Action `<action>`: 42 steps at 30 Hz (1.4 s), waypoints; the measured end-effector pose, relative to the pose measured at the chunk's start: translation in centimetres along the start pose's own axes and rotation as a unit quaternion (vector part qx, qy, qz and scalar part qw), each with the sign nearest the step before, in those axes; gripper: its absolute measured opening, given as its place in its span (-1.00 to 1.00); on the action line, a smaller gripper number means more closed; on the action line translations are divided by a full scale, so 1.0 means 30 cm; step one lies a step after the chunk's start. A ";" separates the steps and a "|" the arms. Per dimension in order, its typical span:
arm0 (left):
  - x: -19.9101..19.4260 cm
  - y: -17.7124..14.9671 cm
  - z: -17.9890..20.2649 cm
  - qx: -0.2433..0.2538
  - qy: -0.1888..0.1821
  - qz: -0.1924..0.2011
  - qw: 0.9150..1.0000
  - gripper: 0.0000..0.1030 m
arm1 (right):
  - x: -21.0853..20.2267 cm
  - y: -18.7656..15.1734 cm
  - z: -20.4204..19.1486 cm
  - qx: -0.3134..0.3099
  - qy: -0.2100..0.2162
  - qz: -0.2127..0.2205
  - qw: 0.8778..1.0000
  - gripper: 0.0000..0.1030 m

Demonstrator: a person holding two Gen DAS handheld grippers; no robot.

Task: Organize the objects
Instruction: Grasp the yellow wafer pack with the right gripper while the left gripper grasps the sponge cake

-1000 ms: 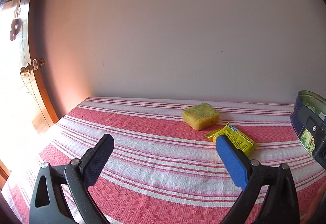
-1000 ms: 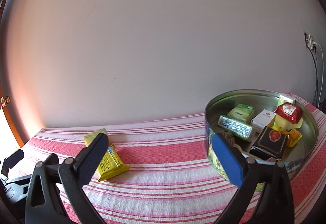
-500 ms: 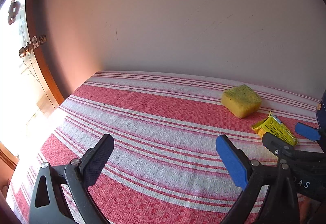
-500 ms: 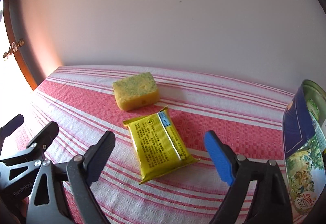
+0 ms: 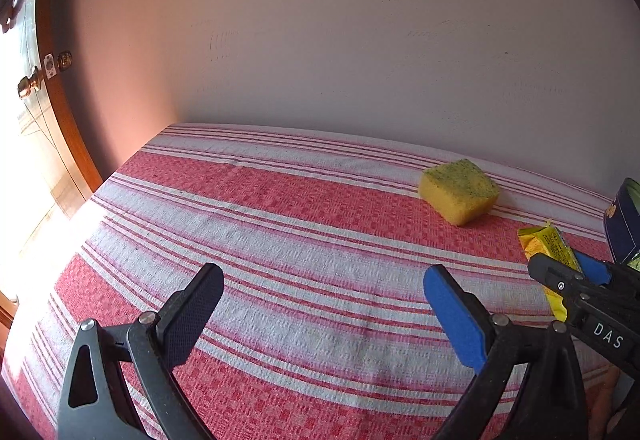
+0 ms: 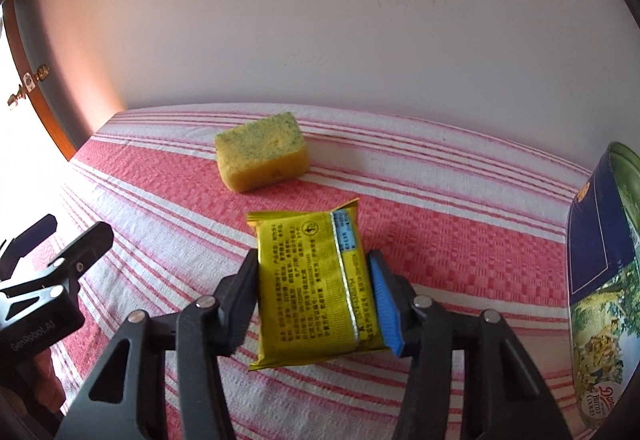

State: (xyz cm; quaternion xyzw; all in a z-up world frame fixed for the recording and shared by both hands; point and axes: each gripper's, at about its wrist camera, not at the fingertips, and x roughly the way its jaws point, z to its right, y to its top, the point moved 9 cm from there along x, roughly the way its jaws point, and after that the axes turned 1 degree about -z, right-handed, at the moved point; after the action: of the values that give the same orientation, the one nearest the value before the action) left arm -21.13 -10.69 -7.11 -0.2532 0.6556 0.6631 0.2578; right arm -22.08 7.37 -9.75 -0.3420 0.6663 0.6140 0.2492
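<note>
Yellow foil, glossy and crinkled: the snack packet (image 6: 320, 288) is a flat rectangular pouch, back side up, with a centre seam, dense black print and a small blue label near its far end. My right tongs (image 6: 314, 298) are clamped on its two long edges, black pad on one side, blue pad on the other. It sits low over the surface (image 6: 440, 240), which is covered in a woven red-and-white striped cloth; I cannot tell whether it touches. Beyond it, apart, lies a yellow sponge (image 6: 262, 151), blocky, with a speckled green top. At the right edge stands a round cookie tin (image 6: 600, 280), navy wall with a printed landscape; its contents are out of sight. My left tongs (image 5: 324, 316) hang wide open over bare cloth, holding nothing.
</note>
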 end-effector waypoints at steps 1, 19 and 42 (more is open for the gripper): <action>-0.004 0.003 0.021 -0.002 -0.013 0.004 1.000 0.97 | -0.025 0.009 0.018 0.011 0.003 0.018 1.000 0.03; 0.332 0.221 0.401 -0.039 -0.012 -0.053 0.998 0.97 | -0.276 0.137 0.289 0.101 -0.150 0.203 0.962 0.03; 0.063 0.120 0.374 -0.016 0.030 -0.042 0.999 0.35 | -0.251 0.224 0.197 0.087 -0.145 0.203 0.965 0.03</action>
State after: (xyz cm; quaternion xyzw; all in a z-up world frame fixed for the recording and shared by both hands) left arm -24.94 0.52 -5.58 -0.3044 0.6413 0.6538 0.2619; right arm -22.88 14.41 -0.43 -0.0842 0.7292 0.6347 0.2415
